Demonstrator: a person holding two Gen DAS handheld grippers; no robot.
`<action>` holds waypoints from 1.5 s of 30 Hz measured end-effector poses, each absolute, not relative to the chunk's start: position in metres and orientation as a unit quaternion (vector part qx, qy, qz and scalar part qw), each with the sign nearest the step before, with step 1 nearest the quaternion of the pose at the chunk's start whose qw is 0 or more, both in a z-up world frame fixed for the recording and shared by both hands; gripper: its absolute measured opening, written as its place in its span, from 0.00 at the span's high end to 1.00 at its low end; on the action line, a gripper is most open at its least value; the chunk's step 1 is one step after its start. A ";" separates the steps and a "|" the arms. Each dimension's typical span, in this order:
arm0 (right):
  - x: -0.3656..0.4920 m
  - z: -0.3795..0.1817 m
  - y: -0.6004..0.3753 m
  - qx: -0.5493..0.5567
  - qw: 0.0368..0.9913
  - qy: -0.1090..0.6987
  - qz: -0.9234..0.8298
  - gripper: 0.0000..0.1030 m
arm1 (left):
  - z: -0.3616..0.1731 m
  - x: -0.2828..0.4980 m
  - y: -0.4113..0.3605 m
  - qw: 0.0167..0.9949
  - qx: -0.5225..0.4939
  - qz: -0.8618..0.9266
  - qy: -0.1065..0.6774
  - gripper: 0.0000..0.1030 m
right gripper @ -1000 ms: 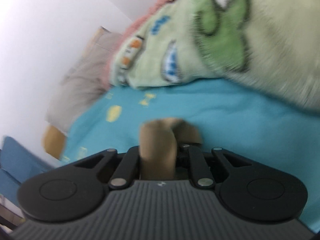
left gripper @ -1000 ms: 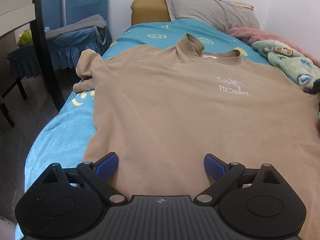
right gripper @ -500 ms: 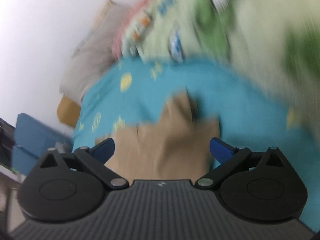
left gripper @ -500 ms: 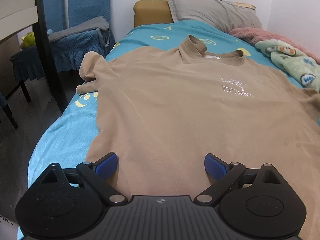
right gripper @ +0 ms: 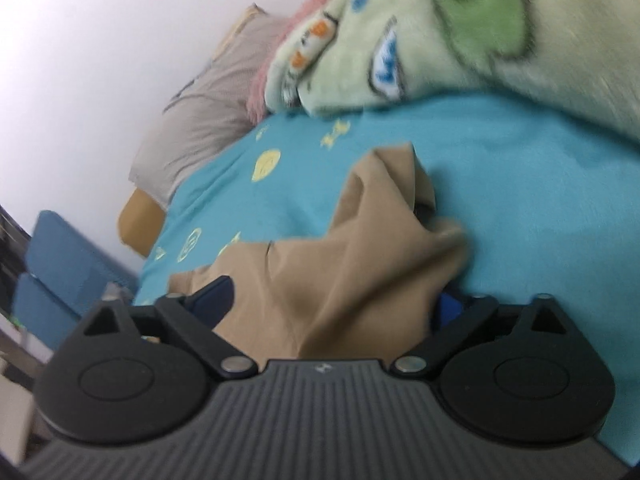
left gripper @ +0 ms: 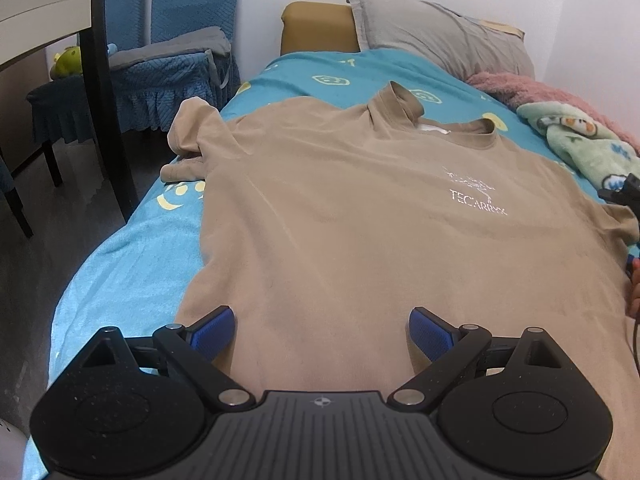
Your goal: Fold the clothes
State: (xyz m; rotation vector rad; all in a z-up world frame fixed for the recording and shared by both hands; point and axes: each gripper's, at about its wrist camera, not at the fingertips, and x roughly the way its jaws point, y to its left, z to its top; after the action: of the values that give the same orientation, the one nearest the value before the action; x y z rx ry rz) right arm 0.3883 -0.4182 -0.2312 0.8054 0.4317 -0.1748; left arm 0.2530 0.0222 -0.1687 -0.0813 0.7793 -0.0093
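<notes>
A tan T-shirt (left gripper: 360,220) with white chest print lies spread face up on the blue bedsheet (left gripper: 132,280). Its left sleeve (left gripper: 188,136) is bunched at the bed's left edge. My left gripper (left gripper: 322,332) is open over the shirt's lower hem, empty. My right gripper (right gripper: 336,308) is open above the shirt's right sleeve (right gripper: 380,240), which lies crumpled on the sheet (right gripper: 540,208) between the fingers. The right gripper's body shows at the left wrist view's right edge (left gripper: 624,194).
A grey pillow (left gripper: 440,44) and tan headboard (left gripper: 316,28) stand at the far end. A green cartoon blanket (left gripper: 580,144) over a pink one lies along the right side, close to the sleeve (right gripper: 480,32). Blue chairs (left gripper: 172,60) and a dark table leg (left gripper: 106,92) stand left of the bed.
My right gripper opened and let go of the right sleeve, which now lies crumpled on the sheet. The left gripper stayed open and shifted slightly over the hem.
</notes>
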 end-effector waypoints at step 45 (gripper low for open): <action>0.246 -0.012 -0.187 0.103 0.970 0.200 0.098 0.19 | -0.117 0.210 0.087 0.936 -0.054 0.033 0.346 0.08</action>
State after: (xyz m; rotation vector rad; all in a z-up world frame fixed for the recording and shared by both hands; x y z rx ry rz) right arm 0.2461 -0.1875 -0.0118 0.2074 0.4034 0.1975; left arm 0.2101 0.0869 -0.1167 -0.1111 0.7068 0.0672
